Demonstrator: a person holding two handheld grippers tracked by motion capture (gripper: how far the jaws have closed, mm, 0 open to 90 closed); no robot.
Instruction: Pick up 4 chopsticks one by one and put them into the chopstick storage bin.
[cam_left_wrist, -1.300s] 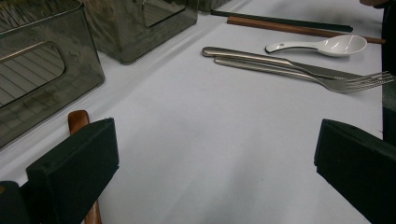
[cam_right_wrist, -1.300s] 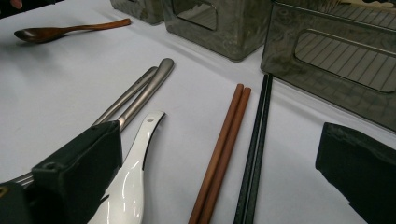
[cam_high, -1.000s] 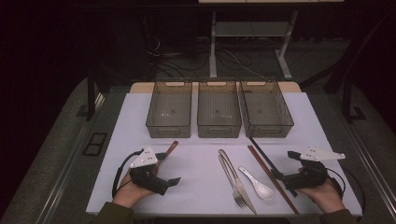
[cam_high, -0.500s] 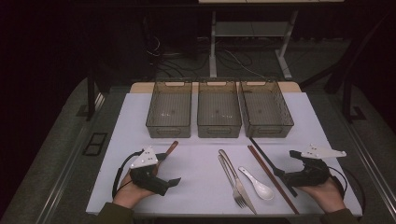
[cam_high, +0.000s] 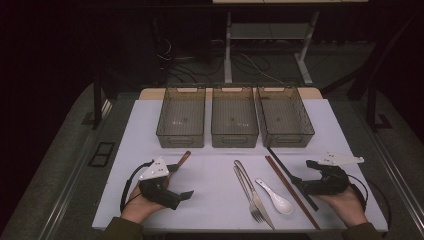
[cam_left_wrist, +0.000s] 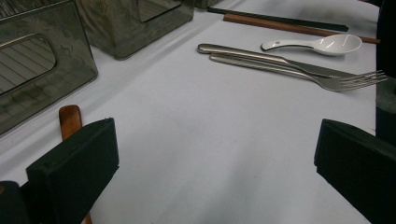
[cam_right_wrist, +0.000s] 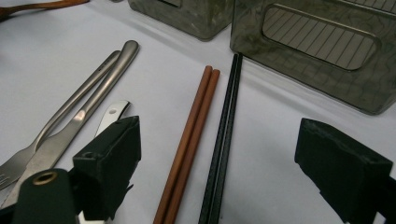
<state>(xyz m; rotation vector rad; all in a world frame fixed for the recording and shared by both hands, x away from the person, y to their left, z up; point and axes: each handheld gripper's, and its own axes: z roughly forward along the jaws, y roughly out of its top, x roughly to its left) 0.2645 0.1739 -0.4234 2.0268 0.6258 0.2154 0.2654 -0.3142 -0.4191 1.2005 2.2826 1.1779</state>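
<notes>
1. Nearest the person, the left gripper (cam_high: 182, 184) rests low on the white table (cam_high: 210, 175) at its front left corner, held in the left hand (cam_high: 134, 210); its jaws stand wide apart and grasp nothing (bare table surface lies between them in the left gripper view).
2. Likewise, the right gripper (cam_high: 306, 176) sits at the front right in the right hand (cam_high: 345, 202), jaws spread and released. In the right gripper view the brown chopsticks (cam_right_wrist: 189, 140) and black chopsticks (cam_right_wrist: 224, 135) lie side by side on the table between the jaws, touched by neither.
3. Just beside the left gripper lies a brown wooden utensil (cam_high: 182, 159); its rounded end shows behind the left jaw in the left gripper view (cam_left_wrist: 70, 120). Whether the jaw touches it cannot be told.
4. At centre front, a fork (cam_high: 250, 192) and a knife (cam_high: 252, 187) lie touching along their handles, tines and blade toward the person.
5. A white spoon (cam_high: 275, 198) lies just right of the fork, between it and the brown chopsticks.
6. Both chopstick pairs run diagonally from near the right bin down toward the right gripper.
7. Farthest back, three translucent bins stand in a row, close together: left bin (cam_high: 182, 134), middle bin (cam_high: 234, 135), right bin (cam_high: 290, 134).
</notes>
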